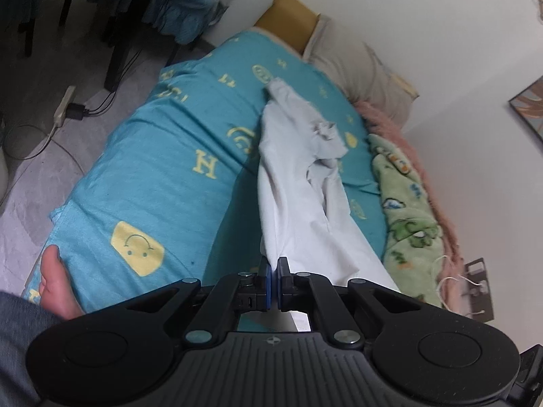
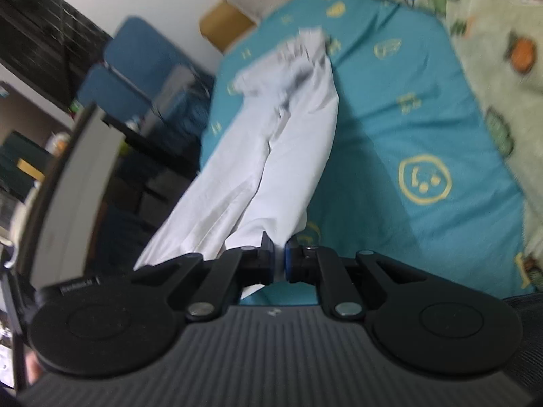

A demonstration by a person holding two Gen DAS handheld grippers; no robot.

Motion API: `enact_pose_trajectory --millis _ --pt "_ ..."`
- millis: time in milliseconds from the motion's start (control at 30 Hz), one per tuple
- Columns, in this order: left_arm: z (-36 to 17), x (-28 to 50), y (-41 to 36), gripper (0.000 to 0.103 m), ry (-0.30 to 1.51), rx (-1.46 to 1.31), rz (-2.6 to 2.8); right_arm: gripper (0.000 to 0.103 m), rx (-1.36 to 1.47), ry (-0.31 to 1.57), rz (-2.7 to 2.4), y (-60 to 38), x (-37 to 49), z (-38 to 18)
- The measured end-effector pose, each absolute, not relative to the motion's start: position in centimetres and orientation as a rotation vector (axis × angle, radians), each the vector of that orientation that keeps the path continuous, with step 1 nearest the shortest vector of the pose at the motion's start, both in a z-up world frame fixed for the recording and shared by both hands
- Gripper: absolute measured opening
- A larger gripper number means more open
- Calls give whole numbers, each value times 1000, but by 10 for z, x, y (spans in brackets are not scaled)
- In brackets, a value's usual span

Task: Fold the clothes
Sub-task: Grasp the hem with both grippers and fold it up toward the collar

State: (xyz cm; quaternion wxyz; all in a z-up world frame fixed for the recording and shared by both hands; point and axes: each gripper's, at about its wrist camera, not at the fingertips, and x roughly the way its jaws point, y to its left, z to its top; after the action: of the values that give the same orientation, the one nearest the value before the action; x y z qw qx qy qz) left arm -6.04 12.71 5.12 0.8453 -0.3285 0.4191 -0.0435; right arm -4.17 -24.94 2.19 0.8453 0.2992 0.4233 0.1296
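Note:
A pale grey-white garment [image 1: 298, 176] hangs stretched above a bed with a teal sheet [image 1: 163, 169]. Its far end trails down onto the sheet. My left gripper [image 1: 274, 264] is shut on one near edge of the garment. In the right wrist view my right gripper [image 2: 280, 254] is shut on another near edge of the same garment [image 2: 271, 149], which runs away from it in long folds toward the head of the bed. Both grippers hold the cloth lifted off the teal sheet [image 2: 390, 129].
A green patterned blanket [image 1: 407, 210] and a pink fluffy one [image 1: 400, 135] lie along the wall side. A pillow [image 1: 356, 68] and yellow headboard [image 1: 288, 17] are at the far end. A bare foot [image 1: 56, 281] rests at the bed's edge. Cables and a power strip [image 1: 64, 105] lie on the floor.

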Motion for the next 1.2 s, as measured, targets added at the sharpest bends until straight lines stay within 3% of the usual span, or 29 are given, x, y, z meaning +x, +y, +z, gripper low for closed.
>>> enact_pose_trajectory --millis 300,500,1200 --pt "78 -146 120 3 848 -725 -124 9 693 797 305 -270 -124 30" --pt "73 -157 114 3 859 -704 -97 9 772 806 305 -278 -137 14" --pt "20 91 91 3 689 -484 -10 9 631 655 264 -254 92 -26"
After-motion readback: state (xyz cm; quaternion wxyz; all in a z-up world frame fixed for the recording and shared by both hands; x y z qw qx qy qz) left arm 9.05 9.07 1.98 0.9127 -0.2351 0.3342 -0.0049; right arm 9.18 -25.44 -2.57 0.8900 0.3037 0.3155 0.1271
